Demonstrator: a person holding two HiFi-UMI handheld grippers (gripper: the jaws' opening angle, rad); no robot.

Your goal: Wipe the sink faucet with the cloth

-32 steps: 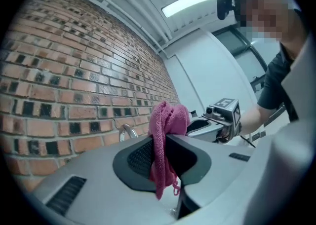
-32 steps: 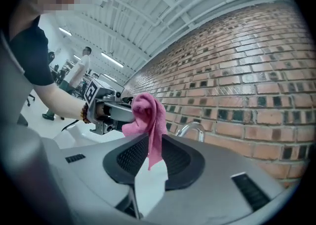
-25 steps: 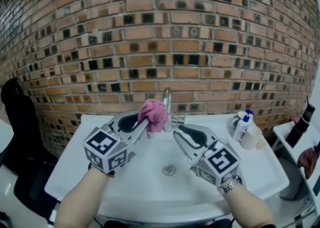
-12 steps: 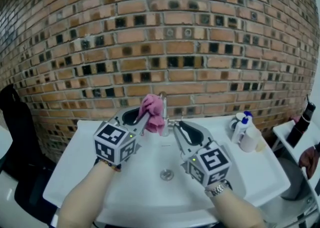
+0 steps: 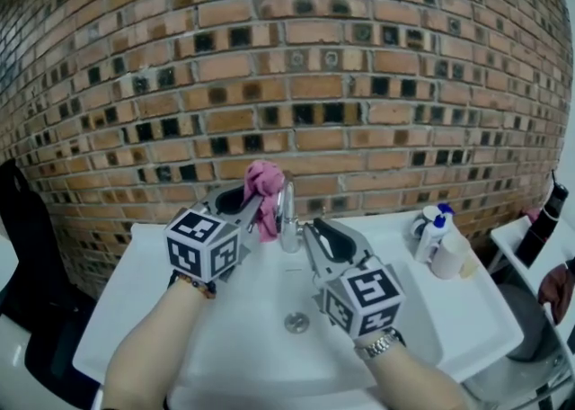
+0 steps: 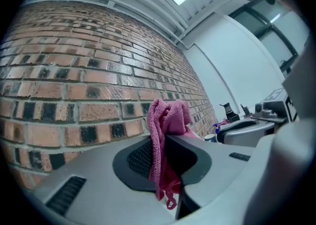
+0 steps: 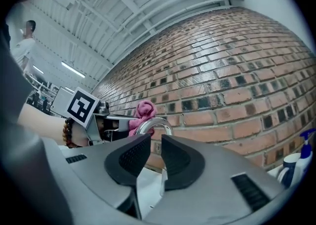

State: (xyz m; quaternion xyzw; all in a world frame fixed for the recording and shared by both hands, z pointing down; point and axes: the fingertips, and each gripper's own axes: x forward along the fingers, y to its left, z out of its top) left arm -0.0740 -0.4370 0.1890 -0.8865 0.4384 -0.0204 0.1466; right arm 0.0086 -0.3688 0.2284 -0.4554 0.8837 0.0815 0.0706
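A pink cloth is bunched in my left gripper, which is shut on it; the cloth touches the upper left side of the chrome faucet. In the left gripper view the cloth hangs out of the jaws in front of the brick wall. My right gripper sits just right of the faucet's base. Its jaws stand a narrow gap apart with nothing pressed between them. In the right gripper view the arched faucet shows just past the right gripper, with the cloth behind it.
The white sink with its drain lies below both hands. A blue-capped bottle and a white cup stand at the sink's right rim. The brick wall rises close behind. A black bottle stands at far right.
Both grippers have moved up toward the wall and the faucet. The cloth has gone from beside the faucet's spout to against its top left. The right gripper has rolled a little.
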